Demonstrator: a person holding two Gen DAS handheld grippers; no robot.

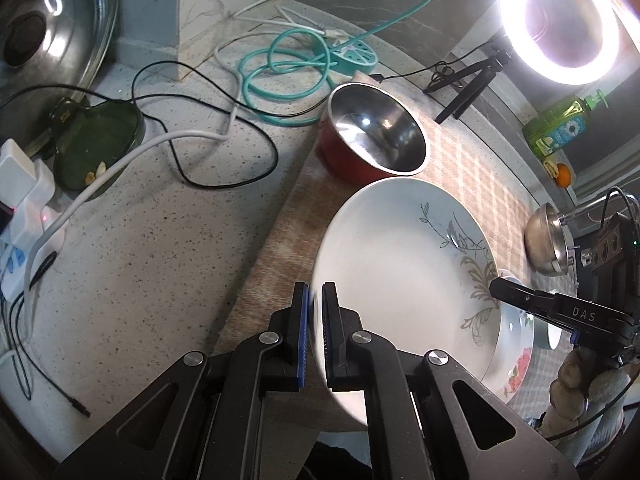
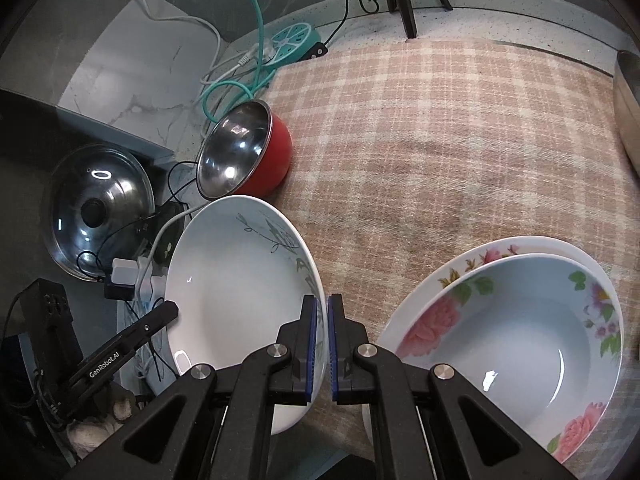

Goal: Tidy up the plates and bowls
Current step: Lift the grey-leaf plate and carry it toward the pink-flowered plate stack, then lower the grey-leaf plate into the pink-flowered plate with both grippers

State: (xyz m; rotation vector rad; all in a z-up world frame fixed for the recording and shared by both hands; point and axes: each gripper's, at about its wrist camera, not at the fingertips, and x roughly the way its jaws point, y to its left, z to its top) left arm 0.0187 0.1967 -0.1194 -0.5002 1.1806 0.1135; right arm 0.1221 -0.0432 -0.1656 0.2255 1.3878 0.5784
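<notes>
Glass pot lid [image 1: 48, 36] seen leaning at back left of speckled counter [image 1: 140, 264]. Teal cable [image 1: 280, 76] coiled beside round teal power strip [image 1: 356, 56]. Ring light [image 1: 560, 20] lit on small tripod [image 1: 468, 84]. Green soap bottle [image 1: 560, 128] stood near it. Checked cloth [image 2: 440, 140] spread on counter.
</notes>
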